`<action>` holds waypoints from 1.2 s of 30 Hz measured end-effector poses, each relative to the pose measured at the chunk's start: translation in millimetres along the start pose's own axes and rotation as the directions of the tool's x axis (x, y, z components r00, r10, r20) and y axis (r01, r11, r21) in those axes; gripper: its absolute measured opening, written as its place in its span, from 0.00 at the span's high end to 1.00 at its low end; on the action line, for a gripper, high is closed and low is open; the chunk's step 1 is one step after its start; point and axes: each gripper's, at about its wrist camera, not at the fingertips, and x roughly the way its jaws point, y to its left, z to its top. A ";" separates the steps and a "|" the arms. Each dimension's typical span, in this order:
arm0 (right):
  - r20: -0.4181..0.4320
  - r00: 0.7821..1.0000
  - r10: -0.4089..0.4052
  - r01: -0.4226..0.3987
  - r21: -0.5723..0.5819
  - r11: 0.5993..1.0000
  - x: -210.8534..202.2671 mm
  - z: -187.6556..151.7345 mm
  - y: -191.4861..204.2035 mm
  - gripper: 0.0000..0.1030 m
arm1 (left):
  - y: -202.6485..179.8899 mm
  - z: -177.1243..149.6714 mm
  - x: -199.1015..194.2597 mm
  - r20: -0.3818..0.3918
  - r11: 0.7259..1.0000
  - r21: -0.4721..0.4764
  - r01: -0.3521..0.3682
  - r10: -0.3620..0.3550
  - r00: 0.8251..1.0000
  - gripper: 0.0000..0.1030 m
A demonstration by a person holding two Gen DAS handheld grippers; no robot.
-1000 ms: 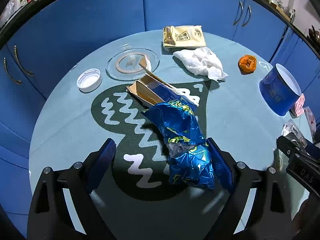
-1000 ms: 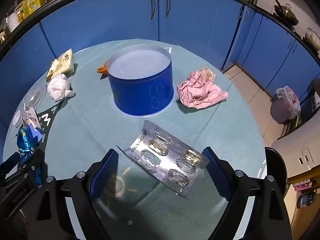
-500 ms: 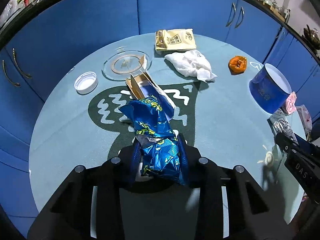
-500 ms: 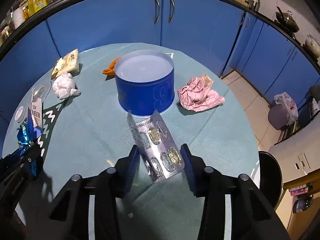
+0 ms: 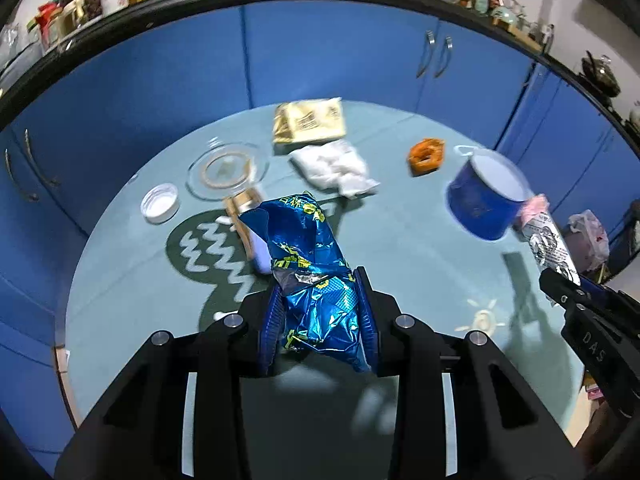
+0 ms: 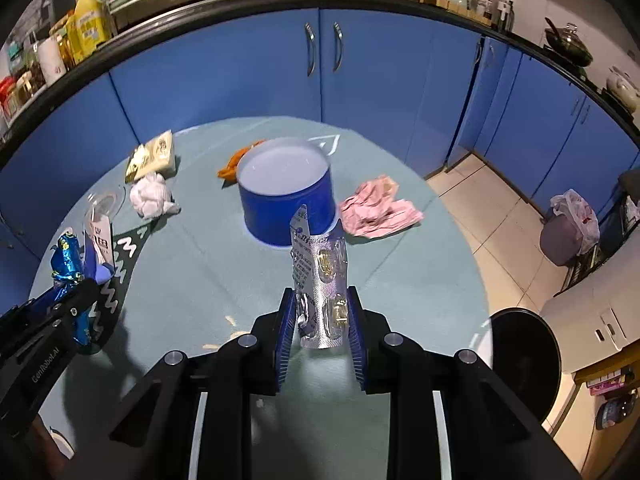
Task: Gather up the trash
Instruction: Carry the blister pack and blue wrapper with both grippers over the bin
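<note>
Two grippers: both raised above the round table (image 6: 208, 264).
Left gripper (image 5: 320, 320): we clamp it tight on a crumpled blue foil wrapper (image 5: 308, 264).
Blue tub (image 6: 286, 196): stands mid-table, ahead of us.
Right gripper (image 6: 320, 326): we pinch a silver blister pack (image 6: 320, 276), held upright.

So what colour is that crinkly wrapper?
Shiny blue wrapper with yellow print, clearest from the left wrist.

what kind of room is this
Most likely a home kitchen: blue cabinets run under a dark counter holding a lidded pan and yellow bottles, and a round table strewn with wrappers stands in front.
</note>
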 end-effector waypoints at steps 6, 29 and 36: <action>0.029 0.999 -0.023 0.022 0.045 0.999 -17.4 -1.1 -26.6 0.76 | -31.9 6.7 -11.9 0.029 0.998 0.050 0.037 -0.039 0.999 0.66; 0.060 0.989 -0.135 0.115 0.262 0.958 -59.4 -32.7 -162.3 0.76 | -176.3 1.1 -40.4 0.047 0.957 0.250 0.145 -0.161 0.986 0.66; 0.058 0.986 -0.158 0.132 0.313 0.940 -64.7 -39.2 -193.5 0.76 | -211.5 -1.8 -44.3 0.041 0.939 0.304 0.160 -0.181 0.983 0.66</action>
